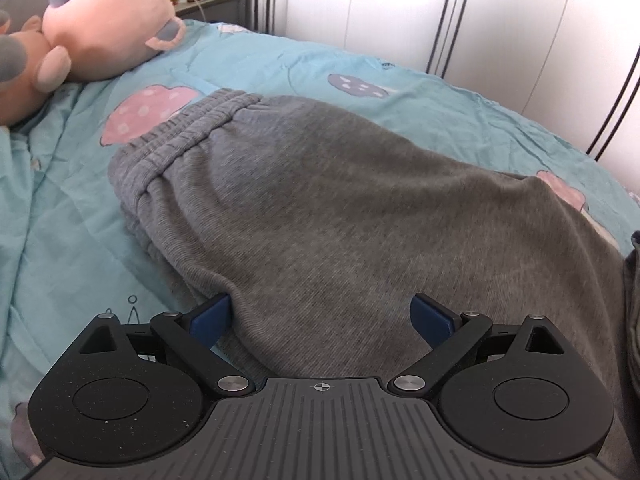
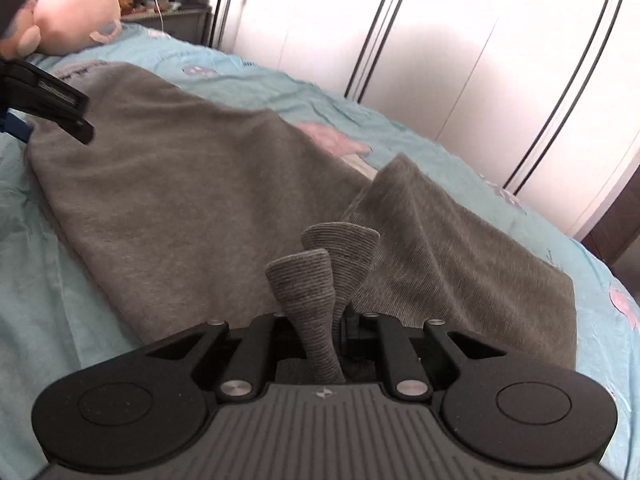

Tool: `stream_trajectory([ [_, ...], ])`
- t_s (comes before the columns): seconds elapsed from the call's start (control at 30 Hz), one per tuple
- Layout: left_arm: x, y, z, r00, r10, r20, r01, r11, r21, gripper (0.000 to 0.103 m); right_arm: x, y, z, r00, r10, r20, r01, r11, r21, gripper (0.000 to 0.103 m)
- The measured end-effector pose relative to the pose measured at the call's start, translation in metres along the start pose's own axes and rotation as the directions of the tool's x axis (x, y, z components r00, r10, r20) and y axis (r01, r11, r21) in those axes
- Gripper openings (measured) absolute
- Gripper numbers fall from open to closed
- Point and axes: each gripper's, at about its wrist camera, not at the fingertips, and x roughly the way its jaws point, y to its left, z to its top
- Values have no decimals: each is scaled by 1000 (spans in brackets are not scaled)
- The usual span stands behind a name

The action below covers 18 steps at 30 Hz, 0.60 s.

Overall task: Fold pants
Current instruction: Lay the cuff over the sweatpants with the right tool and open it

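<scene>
Grey sweatpants (image 1: pixel 320 208) lie on the bed, folded lengthwise, with the elastic waistband (image 1: pixel 180 136) at the far left. My left gripper (image 1: pixel 322 314) is open, its blue pads on either side of the pants' near edge. In the right wrist view the pants (image 2: pixel 192 192) stretch from far left to near right. My right gripper (image 2: pixel 320 340) is shut on the two ribbed leg cuffs (image 2: pixel 320 276), which stick up between its jaws. The left gripper (image 2: pixel 52 104) shows at the far left of that view, over the waist end.
The bed has a turquoise sheet (image 1: pixel 72 220) with pink and purple prints. A pink plush toy (image 1: pixel 92 28) lies at the head of the bed. White wardrobe doors (image 2: pixel 480 60) stand along the far side. A bedside table (image 1: pixel 216 4) stands behind the toy.
</scene>
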Motion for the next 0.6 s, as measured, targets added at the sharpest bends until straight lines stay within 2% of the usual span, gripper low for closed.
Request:
stream_trajectory([
  [0.13, -4, 2, 2, 1000, -11, 21, 12, 1000, -25, 98, 2, 4, -5, 1000, 9, -28, -11, 999, -51, 12],
  [0.2, -5, 4, 3, 999, -15, 30, 16, 999, -37, 98, 5, 3, -2, 998, 32, -51, -34, 998, -49, 24],
  [0.27, -7, 6, 4, 999, -7, 35, 9, 999, -49, 98, 3, -3, 1, 992, 95, -85, -94, 995, 13, 33],
  [0.33, -10, 7, 4, 999, -7, 48, 10, 998, -59, 98, -6, -16, 7, 982, 184, -49, -178, 978, 109, 37],
  [0.37, -12, 7, 4, 998, -11, 58, 15, 998, -62, 98, -13, -29, 10, 968, 252, 0, -247, 948, 201, 41],
  [0.43, -15, 6, 4, 997, -15, 73, 19, 998, -56, 98, -25, -59, 12, 932, 338, 127, -361, 849, 385, 49],
  [0.47, -16, 4, 4, 997, -17, 80, 20, 999, -46, 98, -29, -75, 10, 916, 348, 201, -401, 787, 468, 61],
  [0.5, -17, 2, 3, 996, -22, 87, 24, 999, -27, 98, -30, -85, 7, 919, 312, 240, -393, 752, 529, 66],
  [0.53, -17, 0, 2, 996, -23, 90, 24, 1000, -11, 98, -29, -92, 4, 943, 240, 231, -331, 749, 573, 66],
  [0.57, -17, -2, 2, 996, -22, 90, 22, 1000, 2, 98, -24, -96, 3, 970, 171, 175, -242, 775, 584, 64],
  [0.6, -17, -4, 1, 996, -23, 88, 22, 1000, 15, 98, -16, -96, 2, 985, 130, 115, -172, 801, 573, 49],
])
